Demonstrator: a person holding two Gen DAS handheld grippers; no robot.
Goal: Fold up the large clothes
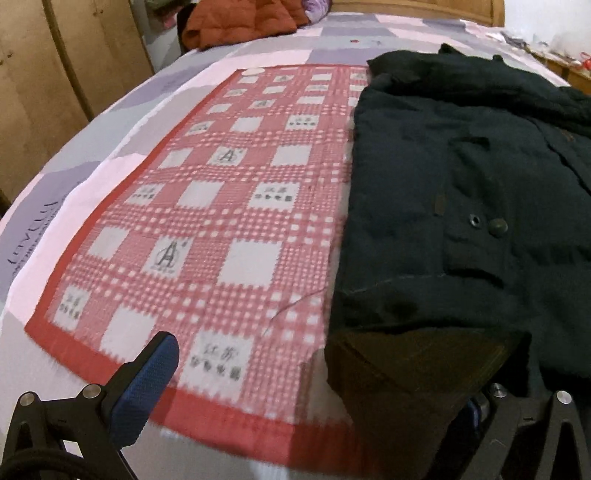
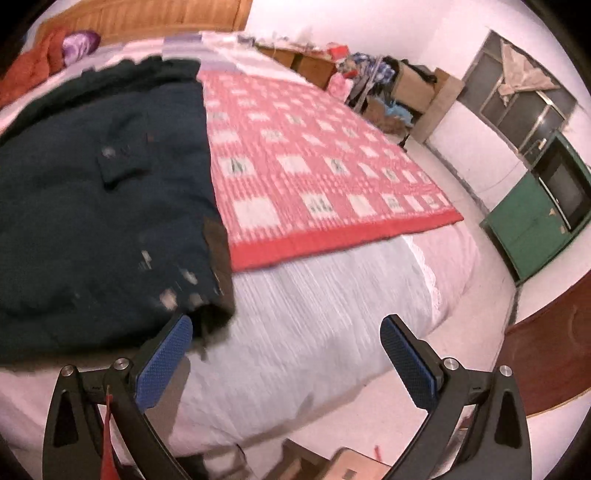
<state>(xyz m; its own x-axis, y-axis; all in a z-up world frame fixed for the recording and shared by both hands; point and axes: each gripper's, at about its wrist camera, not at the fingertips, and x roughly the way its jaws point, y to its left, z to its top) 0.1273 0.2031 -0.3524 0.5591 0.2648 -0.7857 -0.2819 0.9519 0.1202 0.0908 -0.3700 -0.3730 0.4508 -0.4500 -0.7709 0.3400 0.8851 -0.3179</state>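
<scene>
Lying on a bed (image 2: 314, 332), the dark coat (image 1: 461, 192) sits left of the wide-open, empty right gripper (image 2: 286, 354); its hem covers the spread left gripper's (image 1: 314, 376) right finger.

Bed (image 2: 314, 332) carries red-checked blanket (image 1: 229, 192), dark green coat (image 1: 461, 192) atop it, orange jacket (image 1: 240, 22) near headboard.

A wooden headboard (image 2: 147, 16) is backing the bed (image 2: 314, 314), a green cabinet (image 2: 535, 229) is standing against the white wall (image 2: 369, 26), and wooden wardrobe doors (image 1: 55, 74) are flanking the bed's other side.
</scene>
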